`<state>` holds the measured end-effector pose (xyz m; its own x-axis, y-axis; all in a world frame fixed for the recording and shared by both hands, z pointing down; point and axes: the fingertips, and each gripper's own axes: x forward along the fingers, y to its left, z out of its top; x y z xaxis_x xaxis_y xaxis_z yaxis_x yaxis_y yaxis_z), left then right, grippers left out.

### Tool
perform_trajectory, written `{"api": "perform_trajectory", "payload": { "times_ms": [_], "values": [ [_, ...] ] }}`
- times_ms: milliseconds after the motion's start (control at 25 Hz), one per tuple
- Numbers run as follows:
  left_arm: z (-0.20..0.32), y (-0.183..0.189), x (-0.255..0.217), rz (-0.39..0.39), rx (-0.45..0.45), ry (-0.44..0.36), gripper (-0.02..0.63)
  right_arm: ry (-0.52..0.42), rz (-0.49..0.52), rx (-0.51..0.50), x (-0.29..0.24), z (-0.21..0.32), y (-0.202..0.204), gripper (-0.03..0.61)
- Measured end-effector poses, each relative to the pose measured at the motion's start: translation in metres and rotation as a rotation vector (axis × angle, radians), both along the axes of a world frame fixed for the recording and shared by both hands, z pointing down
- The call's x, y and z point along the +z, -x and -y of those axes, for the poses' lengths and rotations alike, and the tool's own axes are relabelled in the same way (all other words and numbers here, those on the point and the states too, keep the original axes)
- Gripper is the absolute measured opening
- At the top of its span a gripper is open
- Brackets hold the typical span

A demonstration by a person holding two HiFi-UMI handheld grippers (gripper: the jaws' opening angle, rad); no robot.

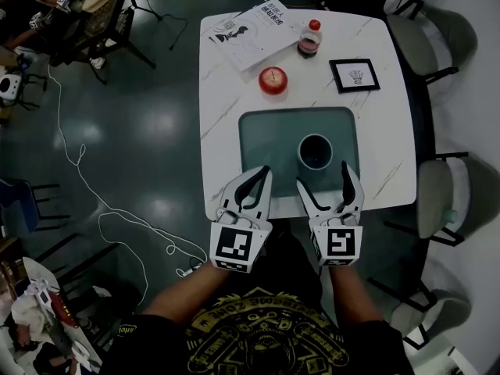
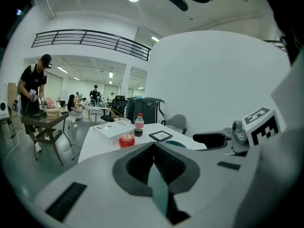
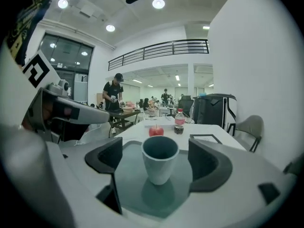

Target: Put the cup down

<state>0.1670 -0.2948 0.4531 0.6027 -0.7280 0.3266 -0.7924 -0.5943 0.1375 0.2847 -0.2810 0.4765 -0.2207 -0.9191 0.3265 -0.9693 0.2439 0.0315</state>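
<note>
A pale cup [image 1: 315,151] with a dark inside stands upright on a grey-green mat [image 1: 266,135] on the white marble table [image 1: 383,139]. My right gripper [image 1: 324,176] is open just short of it, at the table's near edge. In the right gripper view the cup [image 3: 160,161] stands free between the two dark fingers [image 3: 207,161], with a gap on each side. My left gripper [image 1: 265,172] hovers to the left over the mat's near edge, shut with nothing in it. In the left gripper view its tips [image 2: 153,146] meet.
At the table's far side lie a red apple [image 1: 273,79], a small bottle [image 1: 310,37], a black picture frame [image 1: 354,75] and an open booklet [image 1: 254,32]. Chairs [image 1: 441,198] stand along the right side. A white cable [image 1: 109,209] trails over the floor at the left.
</note>
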Motion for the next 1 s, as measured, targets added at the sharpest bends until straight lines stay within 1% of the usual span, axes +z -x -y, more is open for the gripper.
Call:
{"api": "perform_trajectory", "payload": {
  "times_ms": [80, 160, 360, 520, 680, 720, 760, 1000],
  "values": [
    [-0.008, 0.004, -0.008, -0.008, 0.011, -0.009, 0.011, -0.002, 0.015, 0.022, -0.012, -0.011, 0.005, 0.427],
    [-0.015, 0.009, -0.017, -0.017, 0.022, -0.018, 0.011, -0.012, 0.026, 0.037, -0.023, -0.023, 0.013, 0.381],
    [-0.031, 0.023, -0.034, -0.038, 0.042, -0.035, 0.011, -0.037, 0.051, 0.089, -0.042, -0.05, 0.029, 0.293],
    [-0.045, 0.036, -0.044, -0.047, 0.055, -0.044, 0.011, -0.056, 0.047, 0.126, -0.056, -0.068, 0.036, 0.188],
    [-0.06, 0.046, -0.056, -0.054, 0.072, -0.054, 0.011, -0.073, 0.026, 0.155, -0.071, -0.085, 0.042, 0.041],
    [-0.064, 0.048, -0.059, -0.053, 0.078, -0.056, 0.011, -0.073, 0.026, 0.158, -0.073, -0.09, 0.045, 0.016],
    [-0.069, 0.051, -0.061, -0.052, 0.084, -0.058, 0.011, -0.07, 0.03, 0.16, -0.074, -0.095, 0.049, 0.007],
    [-0.099, 0.075, -0.073, -0.041, 0.115, -0.079, 0.011, -0.057, 0.06, 0.156, -0.082, -0.126, 0.08, 0.006]
  ]
}}
